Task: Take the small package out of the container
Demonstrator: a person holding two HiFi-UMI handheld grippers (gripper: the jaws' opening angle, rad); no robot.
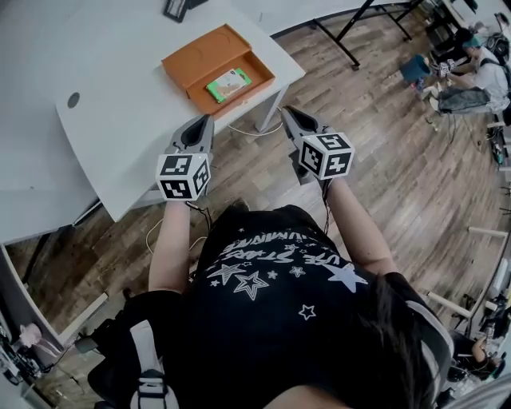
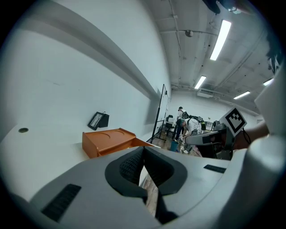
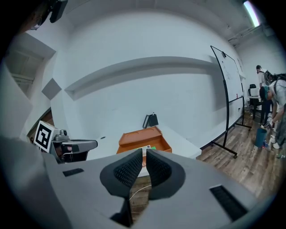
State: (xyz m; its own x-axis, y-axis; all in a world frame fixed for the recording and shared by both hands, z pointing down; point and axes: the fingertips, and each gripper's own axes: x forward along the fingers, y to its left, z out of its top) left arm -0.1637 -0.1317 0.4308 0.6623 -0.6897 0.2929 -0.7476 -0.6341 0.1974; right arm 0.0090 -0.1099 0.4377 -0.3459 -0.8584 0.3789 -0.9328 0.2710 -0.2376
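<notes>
An open orange container [image 1: 254,67] lies near the corner of the white table [image 1: 120,112], its lid [image 1: 204,49] folded back. The small green package [image 1: 229,84] lies inside the tray. From the right gripper view the container [image 3: 143,137] shows ahead, a sliver of the green package [image 3: 152,147] just over the jaws. My left gripper [image 1: 205,120] hovers at the table's near edge, short of the container [image 2: 107,139], shut and empty. My right gripper [image 1: 287,112] hangs beside the table corner over the floor, shut with nothing between its jaws.
A black device [image 1: 177,8] stands at the table's far side. A round cable hole [image 1: 73,100] sits left on the tabletop. A white cable [image 1: 239,128] hangs under the corner. A whiteboard stand's legs [image 1: 351,32] and crouching people [image 1: 479,68] are to the right.
</notes>
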